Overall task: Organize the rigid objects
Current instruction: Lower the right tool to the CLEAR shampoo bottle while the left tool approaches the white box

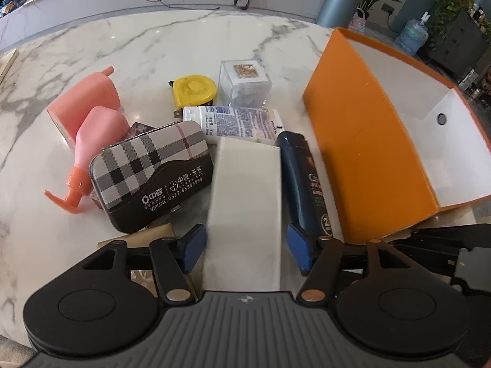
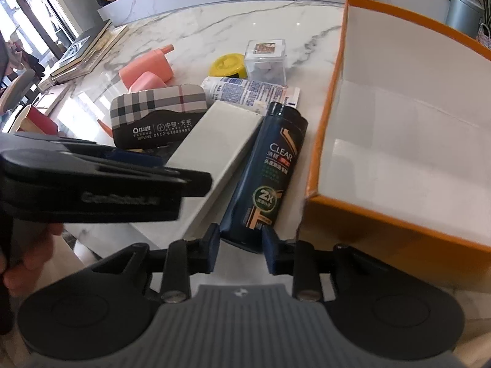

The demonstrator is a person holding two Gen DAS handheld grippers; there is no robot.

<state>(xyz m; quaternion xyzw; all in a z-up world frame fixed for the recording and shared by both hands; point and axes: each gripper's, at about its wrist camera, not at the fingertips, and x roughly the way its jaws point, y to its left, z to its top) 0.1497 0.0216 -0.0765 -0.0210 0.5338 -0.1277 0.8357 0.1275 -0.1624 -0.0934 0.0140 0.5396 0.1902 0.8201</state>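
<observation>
On the white marble table point(image 1: 153, 40), the left gripper point(image 1: 244, 250) stands wide open astride the near end of a flat white rectangular box point(image 1: 245, 202), its blue pads point(image 1: 193, 247) just clear of the sides. The right gripper point(image 2: 241, 251), partly open, brackets the base of a dark blue shampoo bottle point(image 2: 270, 165) without visibly clamping. Both lie beside the open orange cardboard box point(image 2: 399, 224).

Each gripper has black linkage arms, blue finger pads point(image 1: 193, 248), silver pivot screws and a ribbed grey housing point(image 2: 242, 322) bearing a small emblem. Beside that housing in the right wrist view, the left gripper point(image 2: 172, 181) shows grey lettering on its black side.
</observation>
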